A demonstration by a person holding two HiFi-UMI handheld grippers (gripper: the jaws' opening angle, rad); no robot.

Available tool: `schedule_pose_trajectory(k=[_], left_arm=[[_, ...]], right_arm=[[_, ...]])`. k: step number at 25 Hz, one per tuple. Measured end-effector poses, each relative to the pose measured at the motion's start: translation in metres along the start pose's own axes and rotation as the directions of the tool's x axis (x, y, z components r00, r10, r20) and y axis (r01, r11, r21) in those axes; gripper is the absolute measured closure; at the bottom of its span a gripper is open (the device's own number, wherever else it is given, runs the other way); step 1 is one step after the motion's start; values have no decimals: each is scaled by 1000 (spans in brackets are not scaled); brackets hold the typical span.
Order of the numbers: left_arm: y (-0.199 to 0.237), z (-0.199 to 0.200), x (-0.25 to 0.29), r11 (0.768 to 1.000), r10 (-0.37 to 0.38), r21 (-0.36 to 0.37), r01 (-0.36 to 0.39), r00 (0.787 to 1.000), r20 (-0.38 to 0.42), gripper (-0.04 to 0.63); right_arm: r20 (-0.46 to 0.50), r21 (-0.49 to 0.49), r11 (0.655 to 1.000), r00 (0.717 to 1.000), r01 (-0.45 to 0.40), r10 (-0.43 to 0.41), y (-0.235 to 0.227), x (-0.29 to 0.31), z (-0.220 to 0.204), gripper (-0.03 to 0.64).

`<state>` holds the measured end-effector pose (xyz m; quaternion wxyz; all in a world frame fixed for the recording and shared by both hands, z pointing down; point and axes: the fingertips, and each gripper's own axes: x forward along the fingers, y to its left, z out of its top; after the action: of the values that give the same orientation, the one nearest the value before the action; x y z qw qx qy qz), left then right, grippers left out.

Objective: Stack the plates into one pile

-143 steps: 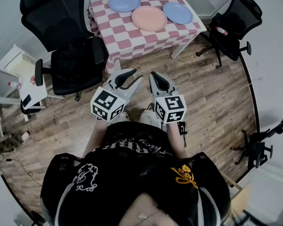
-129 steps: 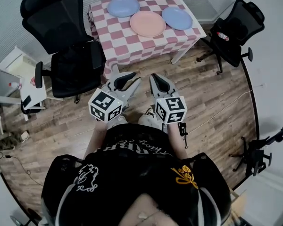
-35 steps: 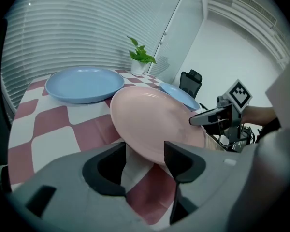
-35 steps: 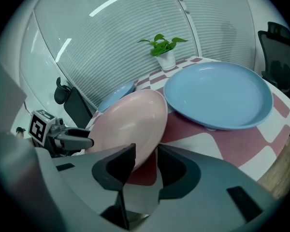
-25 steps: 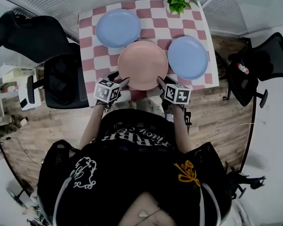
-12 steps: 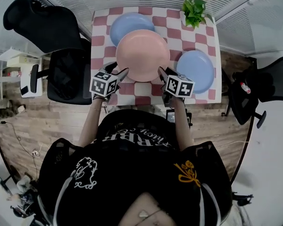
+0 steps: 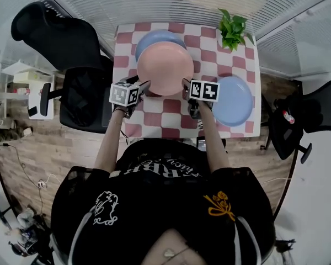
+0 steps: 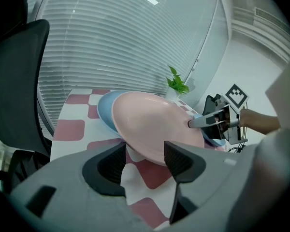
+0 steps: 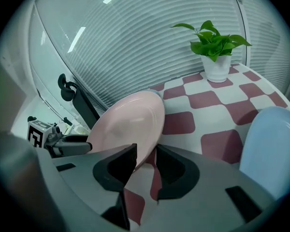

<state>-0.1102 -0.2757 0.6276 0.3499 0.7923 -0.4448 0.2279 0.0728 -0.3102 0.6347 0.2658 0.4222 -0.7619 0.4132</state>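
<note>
A pink plate hangs tilted above the checked table, held at its near rim from both sides. My left gripper is shut on its left rim, and my right gripper is shut on its right rim. The pink plate overlaps a blue plate lying at the table's back left. In the left gripper view the pink plate covers most of that blue plate. In the right gripper view the pink rim sits between the jaws. A second blue plate lies at the right.
A potted plant stands at the table's back right corner. Two black office chairs stand left of the table, another at the right. Window blinds run behind the table.
The person walked up to the table and both grippers took the pink plate. Over the last second it moved from the table's middle toward the back left, over the blue plate.
</note>
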Motion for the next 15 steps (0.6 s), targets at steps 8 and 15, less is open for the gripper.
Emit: schedule_pose_trajectory(k=[8,15], left_arm=[[18,7,3,998,53,-46,-52,998,31,337],[19,28,-35,996,67,-61,-58,983,170,337]], right_arm=[[62,116,991,997,-61,54,6,10,14,491],[136,132,991,991,-31,13,9,9,30,489]])
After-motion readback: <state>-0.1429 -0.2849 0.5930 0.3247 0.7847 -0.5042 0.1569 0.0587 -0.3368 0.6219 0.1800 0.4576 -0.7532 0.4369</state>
